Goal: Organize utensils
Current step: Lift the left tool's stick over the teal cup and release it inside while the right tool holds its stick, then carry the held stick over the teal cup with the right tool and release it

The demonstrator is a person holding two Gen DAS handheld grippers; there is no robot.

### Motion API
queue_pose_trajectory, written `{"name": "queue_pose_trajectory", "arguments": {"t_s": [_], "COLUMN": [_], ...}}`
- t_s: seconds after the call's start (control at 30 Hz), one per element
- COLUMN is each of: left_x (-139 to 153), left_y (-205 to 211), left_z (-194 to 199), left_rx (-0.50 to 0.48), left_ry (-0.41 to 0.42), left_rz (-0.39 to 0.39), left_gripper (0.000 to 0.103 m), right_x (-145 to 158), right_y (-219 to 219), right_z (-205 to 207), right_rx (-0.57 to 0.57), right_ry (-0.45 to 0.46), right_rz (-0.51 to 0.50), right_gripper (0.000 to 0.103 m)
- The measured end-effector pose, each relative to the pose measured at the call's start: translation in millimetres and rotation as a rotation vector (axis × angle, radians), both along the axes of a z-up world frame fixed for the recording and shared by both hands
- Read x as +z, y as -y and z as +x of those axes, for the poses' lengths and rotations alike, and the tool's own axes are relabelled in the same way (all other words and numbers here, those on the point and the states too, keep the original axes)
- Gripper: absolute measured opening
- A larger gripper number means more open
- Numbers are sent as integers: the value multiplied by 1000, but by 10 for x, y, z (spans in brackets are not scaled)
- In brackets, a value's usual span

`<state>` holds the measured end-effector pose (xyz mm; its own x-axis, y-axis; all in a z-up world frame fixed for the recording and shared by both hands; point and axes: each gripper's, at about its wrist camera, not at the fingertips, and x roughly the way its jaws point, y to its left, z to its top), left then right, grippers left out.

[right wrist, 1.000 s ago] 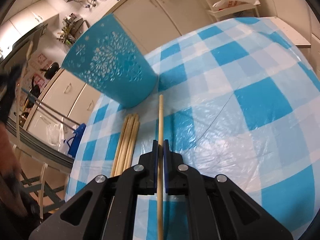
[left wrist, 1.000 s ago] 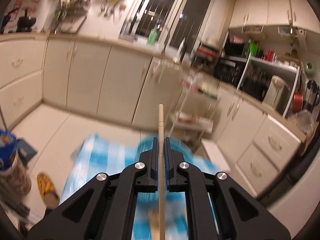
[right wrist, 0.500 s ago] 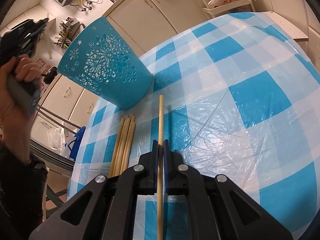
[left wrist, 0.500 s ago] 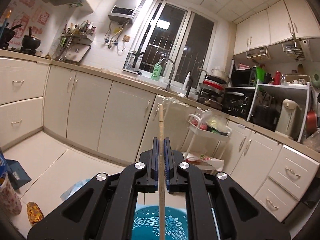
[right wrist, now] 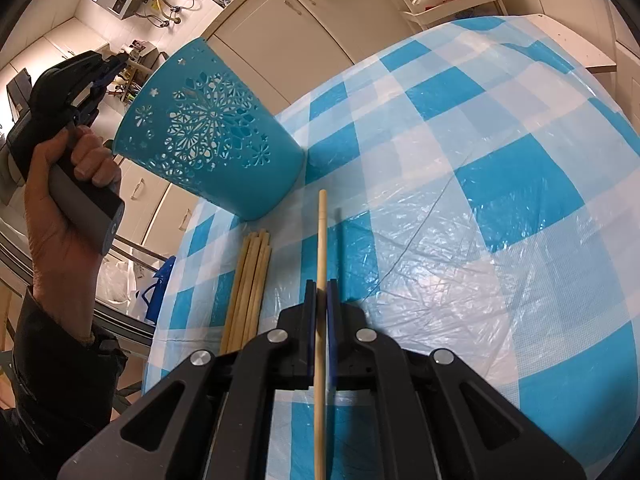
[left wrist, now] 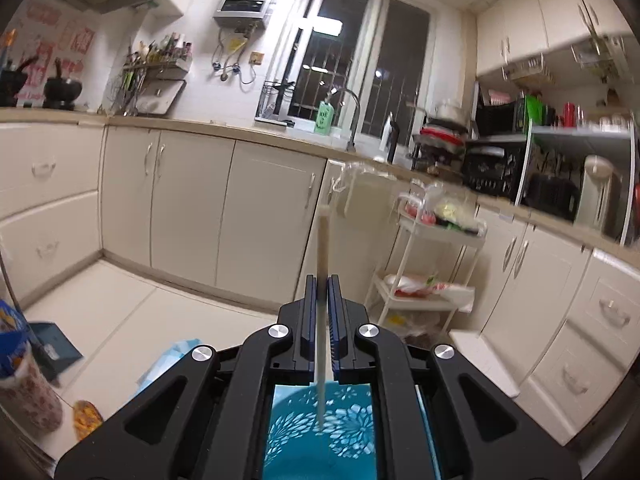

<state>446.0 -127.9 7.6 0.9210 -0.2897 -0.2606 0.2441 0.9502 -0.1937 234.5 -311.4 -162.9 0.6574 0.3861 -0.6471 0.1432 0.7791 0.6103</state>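
Left gripper (left wrist: 321,292) chopstick (left wrist: 322,264) blurred; lower end overlaps basket (left wrist: 320,440).

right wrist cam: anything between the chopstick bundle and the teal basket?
Nothing. In the right wrist view, only bare blue-and-white checked tablecloth separates the bundle of wooden chopsticks from the teal perforated plastic basket; the bundle's tips end just short of its base.

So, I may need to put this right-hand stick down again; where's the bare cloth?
The checked tablecloth is bare right of the held chopstick, out to its far edge. Left is crowded: the loose chopsticks lie beside it, with the blue holder just beyond.
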Motion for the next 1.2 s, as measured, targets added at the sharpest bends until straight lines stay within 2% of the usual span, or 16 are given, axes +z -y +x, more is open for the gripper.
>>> {"name": "queue_pose_trajectory", "arguments": {"t_s": [0.1, 0.23, 0.3, 0.37, 0.57, 0.73, 0.93, 1.1, 1.2], "left_x": [-65, -114, -119, -99, 9, -63, -300, -498, -598], "left_y": [77, 65, 29, -47, -433, -867, -1274, -1431, -1492], "left_z": [19, 81, 76, 17, -367, -801, -1233, -1415, -1512], "left_rx": [-12, -14, -8, 9, 50, 73, 90, 99, 97], "left_ry": [-44, -122, -143, -146, -130, -158, -224, -279, -304], "left_rz": [51, 70, 79, 82, 55, 12, -22, -30, -44], "left_gripper": [6, 10, 19, 39, 60, 65, 66, 66, 66], "right_x": [4, 5, 8, 22, 146, 333, 850, 1216, 1534], "right_y": [-2, -1, 1, 8, 22, 15, -14, -32, -95], "right_z": [-3, -3, -1, -11, -101, -165, -153, 64, 292], "right_rx": [-1, -1, -1, -3, 1, -7, -11, -13, -14], "right_ry": [0, 0, 3, 12, 94, 153, 278, 356, 429], "right_rz": [1, 0, -2, -2, 11, 31, 26, 25, 3], "right_gripper": [6, 6, 6, 6, 6, 6, 6, 6, 6]}}
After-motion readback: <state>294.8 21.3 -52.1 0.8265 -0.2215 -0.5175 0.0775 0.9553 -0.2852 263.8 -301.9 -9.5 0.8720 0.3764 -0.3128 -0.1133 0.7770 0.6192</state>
